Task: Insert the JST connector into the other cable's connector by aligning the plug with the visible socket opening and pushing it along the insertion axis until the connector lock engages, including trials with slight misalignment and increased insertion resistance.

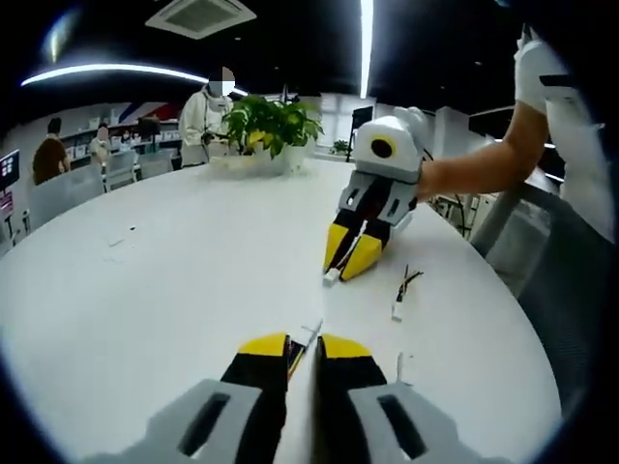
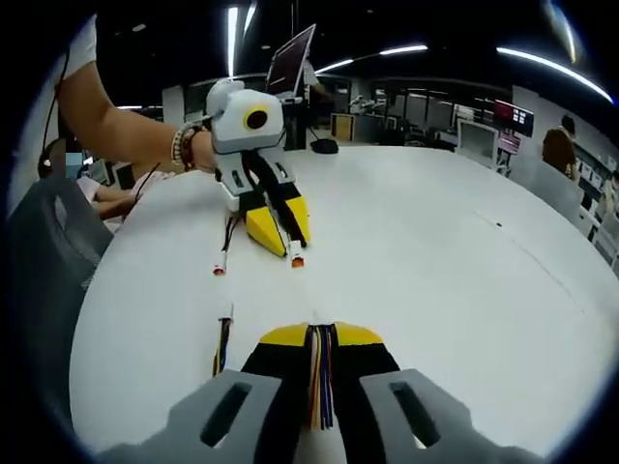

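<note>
My left gripper (image 1: 304, 340) is shut on a thin cable (image 1: 298, 356), whose small plug end (image 1: 314, 329) pokes out past the yellow tips. Facing it across a gap on the white table (image 1: 174, 280) is my right gripper (image 1: 350, 261), shut on a cable with a white connector (image 1: 332, 275) at its tip. In the right gripper view, the right gripper (image 2: 319, 333) clamps a bundle of coloured wires (image 2: 320, 382). Opposite it, the left gripper (image 2: 279, 232) holds out a connector with an orange tip (image 2: 296, 259). The two connectors are apart.
Spare cables lie on the table: one (image 1: 401, 290) right of the grippers, seen again with a red tip (image 2: 222, 256), and another (image 2: 222, 346) nearer. A potted plant (image 1: 271, 121) stands at the far edge. A grey chair (image 1: 561, 271) stands beside the table. People sit in the background.
</note>
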{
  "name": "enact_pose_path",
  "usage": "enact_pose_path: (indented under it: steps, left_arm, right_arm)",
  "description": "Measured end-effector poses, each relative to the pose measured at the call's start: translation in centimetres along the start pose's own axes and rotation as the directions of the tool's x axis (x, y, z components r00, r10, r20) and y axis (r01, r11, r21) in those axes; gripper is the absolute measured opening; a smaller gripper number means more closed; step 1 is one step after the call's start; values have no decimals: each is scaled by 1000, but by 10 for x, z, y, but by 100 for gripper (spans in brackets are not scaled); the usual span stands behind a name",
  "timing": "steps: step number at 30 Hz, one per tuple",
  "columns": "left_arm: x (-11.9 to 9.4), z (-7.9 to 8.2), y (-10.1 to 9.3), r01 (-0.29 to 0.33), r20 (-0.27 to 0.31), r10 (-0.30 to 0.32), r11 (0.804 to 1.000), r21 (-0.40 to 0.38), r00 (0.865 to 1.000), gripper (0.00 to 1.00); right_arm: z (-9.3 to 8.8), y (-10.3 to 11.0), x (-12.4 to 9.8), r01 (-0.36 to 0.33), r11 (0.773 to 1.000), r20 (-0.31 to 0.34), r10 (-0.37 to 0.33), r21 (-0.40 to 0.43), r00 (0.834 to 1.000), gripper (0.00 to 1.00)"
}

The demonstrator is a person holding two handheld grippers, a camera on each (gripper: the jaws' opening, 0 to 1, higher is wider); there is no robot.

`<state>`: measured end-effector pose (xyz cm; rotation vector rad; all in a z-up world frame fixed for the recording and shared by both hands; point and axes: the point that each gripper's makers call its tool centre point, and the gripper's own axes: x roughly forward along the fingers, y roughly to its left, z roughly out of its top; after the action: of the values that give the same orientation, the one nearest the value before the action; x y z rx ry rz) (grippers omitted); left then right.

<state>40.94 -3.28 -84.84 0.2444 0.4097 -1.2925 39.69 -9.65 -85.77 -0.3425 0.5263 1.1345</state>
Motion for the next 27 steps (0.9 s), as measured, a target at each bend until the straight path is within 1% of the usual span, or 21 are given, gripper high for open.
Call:
enact_pose_path:
  steps: [5,6,9,11,13,15,23,27]
  left_arm:
    - [0,-1,-3,16,0,-16,1000,3,1000,2]
    - [1,-1,-5,23,1,-23,1000,-5,1000,2]
    - [1,0,-7,29,1,-29,1000,7,1000,2]
    - [1,0,-11,38,-7,-37,999,23,999,1]
    - [1,2,-15,48,-9,-48,998,35,999,1]
    - [0,6,-17,56,1,-57,998,38,998,1]
    - [-3,14,-23,65,5,-65,995,70,998,1]
    - [-2,15,-23,66,4,-67,996,65,998,1]
  right_arm:
    - [0,2,-1,-13,1000,-3,13,3,1000,5]
    - [0,2,-1,-17,1000,-7,17,-3,1000,5]
    - [2,4,-3,-27,1000,-9,27,-15,1000,5]
    - [5,7,-4,-39,999,-2,39,-16,999,5]
    - [15,10,-6,-55,998,32,56,-7,998,5]
    - [21,13,-6,-62,998,45,63,-23,997,4]
    - [29,23,1,-106,990,25,108,-90,994,4]
    - [36,28,3,-126,986,39,130,-107,991,4]
